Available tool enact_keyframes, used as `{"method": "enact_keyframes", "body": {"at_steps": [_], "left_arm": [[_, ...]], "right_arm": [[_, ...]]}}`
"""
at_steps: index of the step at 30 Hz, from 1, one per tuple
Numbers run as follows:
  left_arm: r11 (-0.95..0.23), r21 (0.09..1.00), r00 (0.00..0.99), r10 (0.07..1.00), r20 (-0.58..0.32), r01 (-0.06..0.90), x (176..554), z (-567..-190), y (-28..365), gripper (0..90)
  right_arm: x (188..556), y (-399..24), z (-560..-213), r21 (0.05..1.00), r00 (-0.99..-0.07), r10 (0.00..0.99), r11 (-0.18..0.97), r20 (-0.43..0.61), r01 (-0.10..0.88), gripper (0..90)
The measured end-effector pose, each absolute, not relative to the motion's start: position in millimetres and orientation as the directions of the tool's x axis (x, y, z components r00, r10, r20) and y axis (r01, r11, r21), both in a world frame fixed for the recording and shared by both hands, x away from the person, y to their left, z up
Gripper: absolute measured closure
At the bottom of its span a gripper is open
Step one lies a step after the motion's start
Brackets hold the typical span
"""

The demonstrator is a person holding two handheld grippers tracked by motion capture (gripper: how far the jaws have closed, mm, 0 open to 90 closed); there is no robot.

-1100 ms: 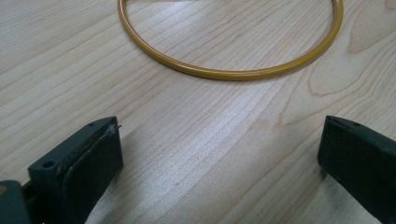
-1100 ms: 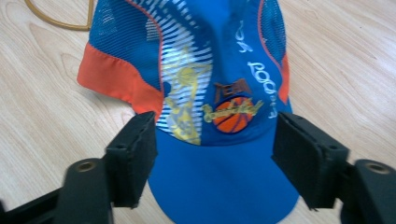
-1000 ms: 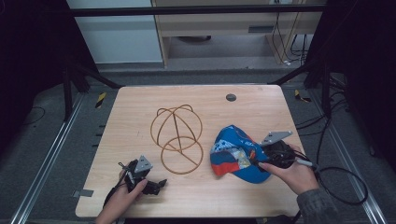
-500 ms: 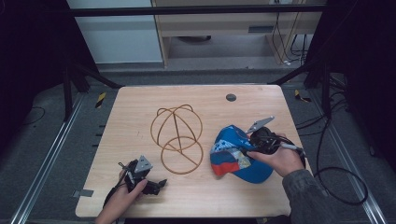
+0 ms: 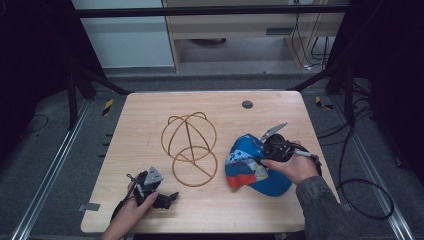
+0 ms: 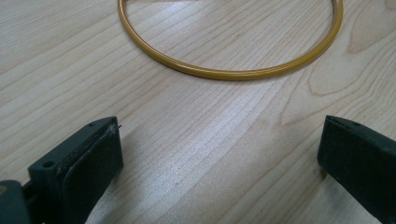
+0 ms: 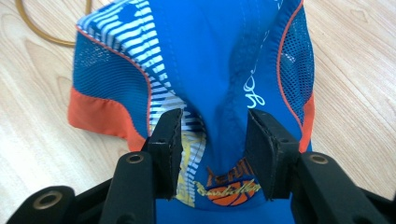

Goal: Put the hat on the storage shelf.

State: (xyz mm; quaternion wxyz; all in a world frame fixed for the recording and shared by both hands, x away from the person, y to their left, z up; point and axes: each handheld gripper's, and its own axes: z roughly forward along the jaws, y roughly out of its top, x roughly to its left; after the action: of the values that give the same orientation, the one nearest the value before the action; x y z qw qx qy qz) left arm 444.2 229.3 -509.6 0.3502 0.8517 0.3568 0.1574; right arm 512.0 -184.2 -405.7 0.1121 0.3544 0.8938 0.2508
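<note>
The right gripper point(image 5: 270, 148) sits over the blue cap point(image 5: 252, 167), which lies crumpled on the right part of the table point(image 5: 150, 107), just beside the wire frame point(image 5: 190, 145). In the right gripper view its jaws stand partly closed on either side of a raised fold of the cap's point(image 7: 210, 70) crown, pads touching the cloth, though whether they truly pinch it I cannot tell; it looks like a grasp being made, likely to lift the cap toward the frame. To do it well, gather a fair thickness of fabric between the pads, not just the top layer, and close firmly before raising, since thin mesh may slip out. Lift straight up so the brim does not drag into the frame. The left gripper point(image 5: 155, 192) rests near the front left edge, jaws wide apart and holding nothing, with the frame's ring point(image 6: 229, 72) lying ahead of it; it could steady that ring when the cap comes over
</note>
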Motion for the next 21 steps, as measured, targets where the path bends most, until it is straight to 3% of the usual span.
{"method": "enact_keyframes", "body": {"at_steps": [6,13,21], "left_arm": [[-0.5,0.709,0.696,0.718,0.018,0.497,444,-510,229,0.0],[-0.5,0.709,0.696,0.718,0.018,0.497,444,-510,229,0.0],[-0.5,0.709,0.696,0.718,0.018,0.497,444,-510,229,0.0]], "right_arm": [[517,-183,-409,0.525,-0.725,0.688,0.621,-0.01,0.582,62.8],[518,-186,-409,0.53,-0.732,0.68,0.613,0.023,0.586,89.4],[515,-193,-402,0.55,-0.731,0.681,0.592,0.05,0.589,90.0]]}}
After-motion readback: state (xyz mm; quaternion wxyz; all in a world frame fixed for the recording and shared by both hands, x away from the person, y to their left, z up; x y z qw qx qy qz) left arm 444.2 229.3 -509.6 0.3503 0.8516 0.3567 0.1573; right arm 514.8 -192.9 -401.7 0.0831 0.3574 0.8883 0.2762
